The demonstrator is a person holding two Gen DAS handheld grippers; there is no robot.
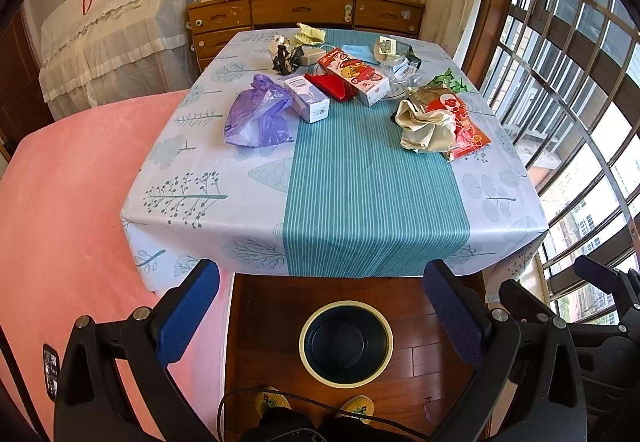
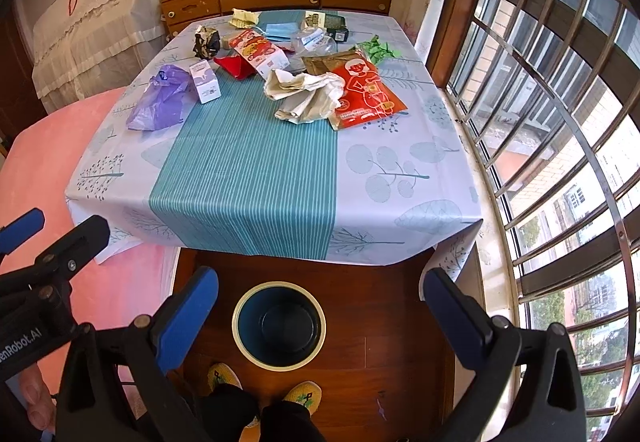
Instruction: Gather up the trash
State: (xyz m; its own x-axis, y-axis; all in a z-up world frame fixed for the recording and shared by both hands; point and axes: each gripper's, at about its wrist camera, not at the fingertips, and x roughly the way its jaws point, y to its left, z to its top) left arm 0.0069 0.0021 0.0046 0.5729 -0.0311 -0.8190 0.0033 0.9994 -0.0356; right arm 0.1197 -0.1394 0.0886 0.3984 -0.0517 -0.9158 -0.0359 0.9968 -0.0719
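Holding both grippers, left [image 1: 322, 306] and right [image 2: 320, 306], spread empty above my cream-rimmed dark round bin [image 1: 346, 341]; crumpled beige paper [image 2: 306, 93] sits on the leaf-print tablecloth [image 2: 380, 169].

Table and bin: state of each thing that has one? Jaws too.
Left gripper: jaws open, empty.
Right gripper: jaws open, empty.
Bin: upright on floor, empty.
Purple bag: crumpled, on table.
White box: lying flat, closed.
Cartoon box: lying on its side.
Beige wrapper: crumpled, on red packet.
Red packet: flat, partly covered.
Clear bottle: lying down.
Drawers: shut.
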